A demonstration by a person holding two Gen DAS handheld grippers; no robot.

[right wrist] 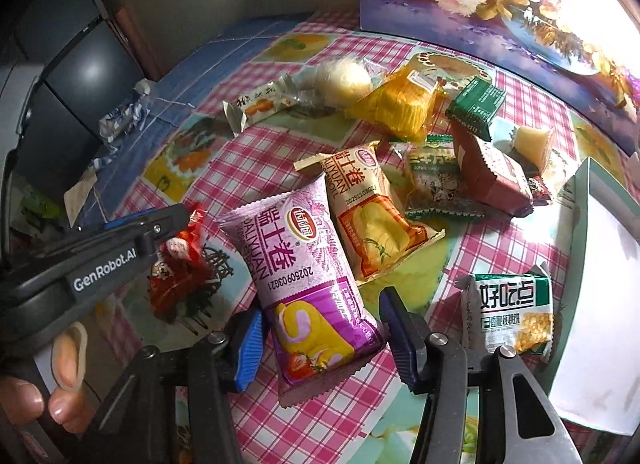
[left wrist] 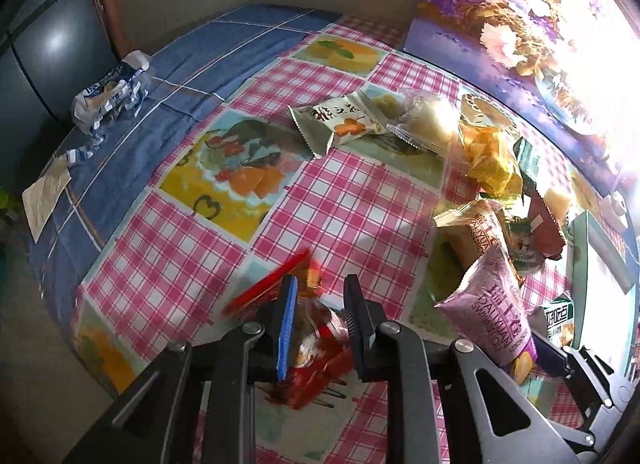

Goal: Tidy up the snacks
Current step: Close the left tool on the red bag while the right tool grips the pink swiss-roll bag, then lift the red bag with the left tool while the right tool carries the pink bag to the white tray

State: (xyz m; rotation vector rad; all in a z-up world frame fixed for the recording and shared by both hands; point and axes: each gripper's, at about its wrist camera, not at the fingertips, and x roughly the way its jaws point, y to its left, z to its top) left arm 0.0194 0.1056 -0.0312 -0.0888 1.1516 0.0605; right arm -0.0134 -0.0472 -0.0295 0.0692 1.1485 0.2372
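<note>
Fingers of your left gripper (left wrist: 320, 300) pinched a red snack packet (left wrist: 316, 348) above the checked tablecloth (left wrist: 352, 200). Your right gripper (right wrist: 320, 340) stood spread, its blue pads flanking the lower end of a purple Swiss-roll packet (right wrist: 304, 268) lying flat between them; whether they touched it could not be told. An orange-yellow packet (right wrist: 372, 216) lay just beyond, a white-green biscuit packet (right wrist: 508, 312) to its right.

I see most snacks heaped toward the table's (right wrist: 280, 416) right edge, a box (right wrist: 600, 304) at that edge; one wrapper (left wrist: 112, 100) sits alone near the far-left corner.
</note>
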